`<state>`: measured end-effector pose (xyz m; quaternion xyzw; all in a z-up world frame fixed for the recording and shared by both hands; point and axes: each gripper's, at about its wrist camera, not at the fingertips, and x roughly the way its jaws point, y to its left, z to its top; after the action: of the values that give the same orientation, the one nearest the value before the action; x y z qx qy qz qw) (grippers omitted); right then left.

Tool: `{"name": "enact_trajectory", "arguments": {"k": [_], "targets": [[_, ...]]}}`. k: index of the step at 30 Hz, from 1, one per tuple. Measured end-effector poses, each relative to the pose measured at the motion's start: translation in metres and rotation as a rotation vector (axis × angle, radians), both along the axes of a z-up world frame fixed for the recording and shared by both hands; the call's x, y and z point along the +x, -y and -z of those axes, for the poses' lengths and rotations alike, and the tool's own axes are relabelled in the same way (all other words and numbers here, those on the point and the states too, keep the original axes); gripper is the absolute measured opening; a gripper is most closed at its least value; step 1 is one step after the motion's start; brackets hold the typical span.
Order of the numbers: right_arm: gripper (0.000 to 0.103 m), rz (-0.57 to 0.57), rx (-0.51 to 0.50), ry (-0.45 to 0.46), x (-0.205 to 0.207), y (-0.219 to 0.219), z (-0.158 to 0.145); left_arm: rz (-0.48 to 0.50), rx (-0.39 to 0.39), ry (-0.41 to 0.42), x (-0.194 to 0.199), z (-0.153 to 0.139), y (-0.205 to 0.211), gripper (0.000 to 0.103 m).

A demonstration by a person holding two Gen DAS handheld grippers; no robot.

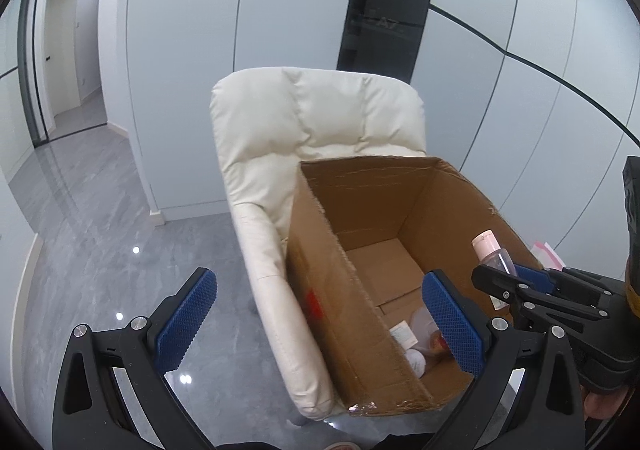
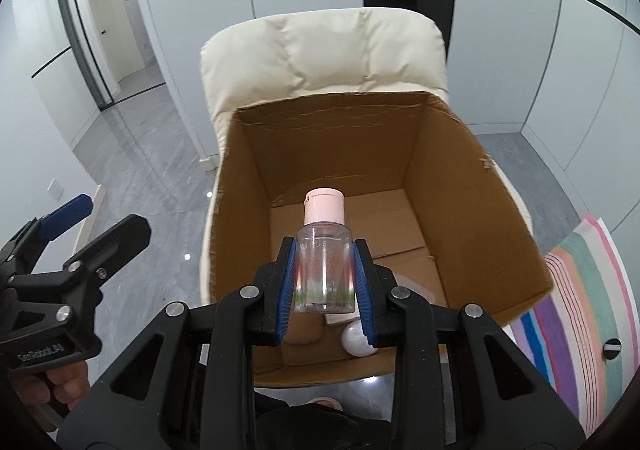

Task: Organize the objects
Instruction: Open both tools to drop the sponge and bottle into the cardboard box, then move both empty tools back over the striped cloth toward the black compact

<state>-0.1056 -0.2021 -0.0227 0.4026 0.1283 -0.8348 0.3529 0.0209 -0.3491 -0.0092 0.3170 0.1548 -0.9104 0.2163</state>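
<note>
- Presently: cardboard box [image 2: 460,178] on cream armchair [image 2: 320,46], grey glossy floor [image 1: 100,242], white wall panels.
- Right gripper [image 2: 325,290]: clamped on clear pink-capped bottle [image 2: 325,266], above box's near edge.
- Left gripper [image 1: 320,326]: jaws wide, empty.

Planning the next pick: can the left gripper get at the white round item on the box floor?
Probably yes. The left gripper is open and empty, the cardboard box has no lid, and the white round item lies exposed near the front wall. That tall wall forces a steep descent.
</note>
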Motion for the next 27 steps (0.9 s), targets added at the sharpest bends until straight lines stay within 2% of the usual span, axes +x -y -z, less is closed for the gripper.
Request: {"name": "enact_trajectory", "arguments": {"k": [2, 3, 4, 6, 14, 16, 20, 25, 27], "targets": [[0.03, -0.011, -0.012, 0.003, 0.003, 0.003, 0.0, -0.01, 0.002, 0.0, 0.0, 0.0, 0.002, 0.103], [0.038, -0.014, -0.015, 0.005, 0.004, 0.004, -0.001, -0.012, 0.004, -0.001, 0.001, -0.001, 0.002, 0.103], [0.052, -0.018, -0.022, 0.002, 0.005, 0.004, -0.001, -0.011, 0.005, -0.002, 0.0, -0.001, 0.002, 0.103], [0.072, -0.014, -0.031, -0.013, 0.006, 0.002, -0.004, -0.009, 0.002, 0.0, -0.001, 0.0, 0.001, 0.103], [0.075, 0.062, -0.018, -0.018, -0.008, -0.021, -0.004, 0.02, -0.001, 0.004, -0.011, -0.002, -0.015, 0.103], [0.082, 0.083, -0.009, -0.018, -0.013, -0.027, -0.003, 0.03, 0.002, 0.001, -0.014, -0.002, -0.02, 0.103], [0.086, 0.115, 0.011, -0.028, -0.019, -0.039, -0.002, 0.049, -0.007, 0.001, -0.023, -0.004, -0.029, 0.103], [0.103, 0.173, 0.029, -0.045, -0.026, -0.058, -0.002, 0.065, -0.015, 0.008, -0.032, -0.004, -0.041, 0.103], [0.103, 0.2, 0.036, -0.054, -0.029, -0.066, -0.002, 0.074, -0.009, 0.005, -0.036, -0.003, -0.044, 0.103]]}}
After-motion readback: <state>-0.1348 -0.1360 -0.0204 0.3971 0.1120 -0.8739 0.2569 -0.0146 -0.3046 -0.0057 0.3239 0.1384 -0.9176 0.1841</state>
